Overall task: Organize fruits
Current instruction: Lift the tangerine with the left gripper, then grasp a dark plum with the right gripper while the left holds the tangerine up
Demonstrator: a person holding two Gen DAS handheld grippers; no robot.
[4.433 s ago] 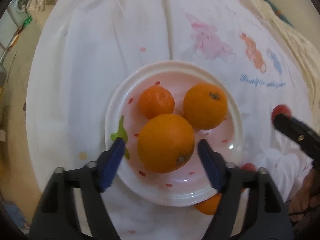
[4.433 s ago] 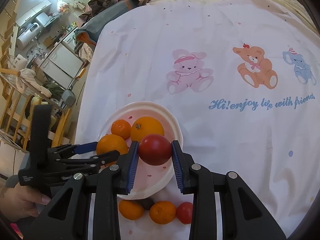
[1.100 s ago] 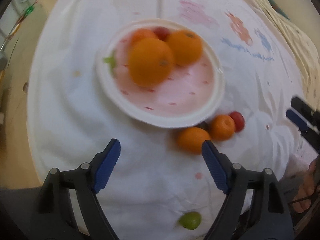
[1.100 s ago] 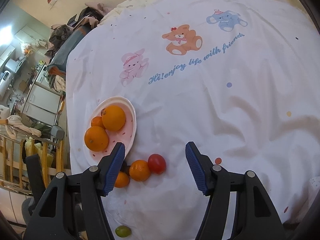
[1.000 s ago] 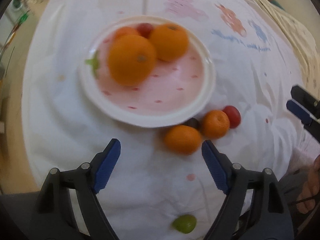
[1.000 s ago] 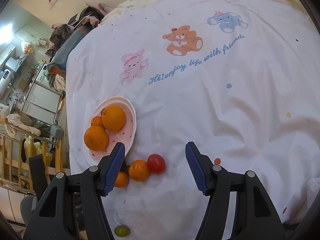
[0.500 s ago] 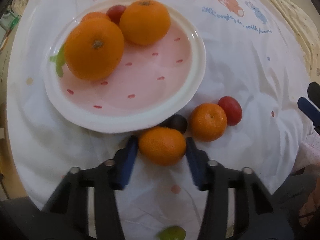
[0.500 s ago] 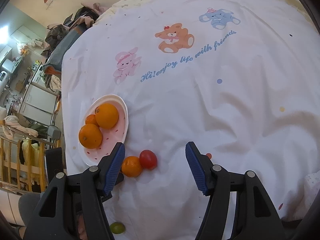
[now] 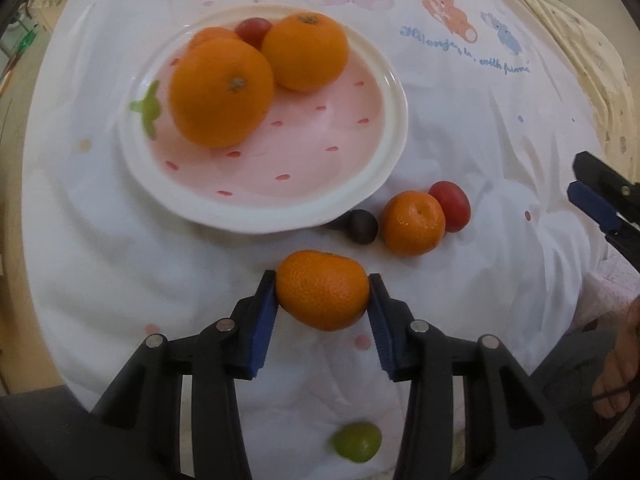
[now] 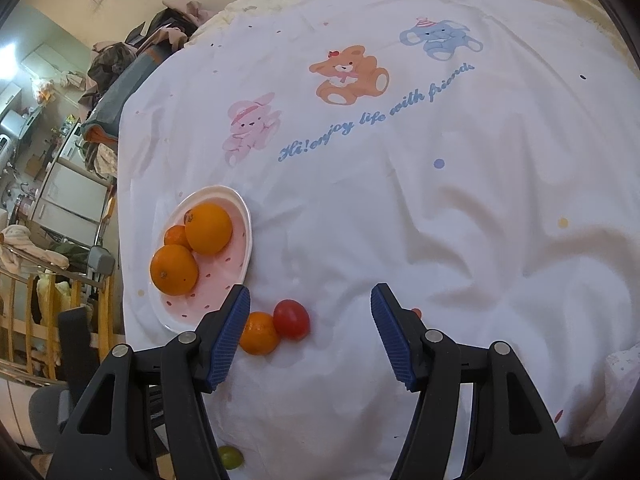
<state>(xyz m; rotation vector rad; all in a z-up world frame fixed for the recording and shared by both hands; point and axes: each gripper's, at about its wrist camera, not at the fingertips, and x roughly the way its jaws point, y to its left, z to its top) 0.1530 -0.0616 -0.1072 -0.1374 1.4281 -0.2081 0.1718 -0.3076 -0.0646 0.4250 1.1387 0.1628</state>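
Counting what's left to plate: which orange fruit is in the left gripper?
The mandarin clamped in the left gripper; another mandarin lies free by the plate.

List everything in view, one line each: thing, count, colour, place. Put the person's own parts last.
plate: 1, white rim with pink centre, on the cloth.
large oranges: 2, orange, on the plate.
small mandarin on plate: 1, orange, behind the large oranges.
tomato on plate: 1, red, at the far rim.
held mandarin: 1, orange, between the left gripper's pads.
loose mandarin: 1, orange, on the cloth beside the plate.
loose tomato: 1, red, touching the loose mandarin.
dark fruit: 1, near black, by the plate's rim.
green fruit: 1, green, near cloth edge.
tablecloth: 1, white, cartoon print.
left gripper: shut on the held mandarin.
right gripper: open, empty.
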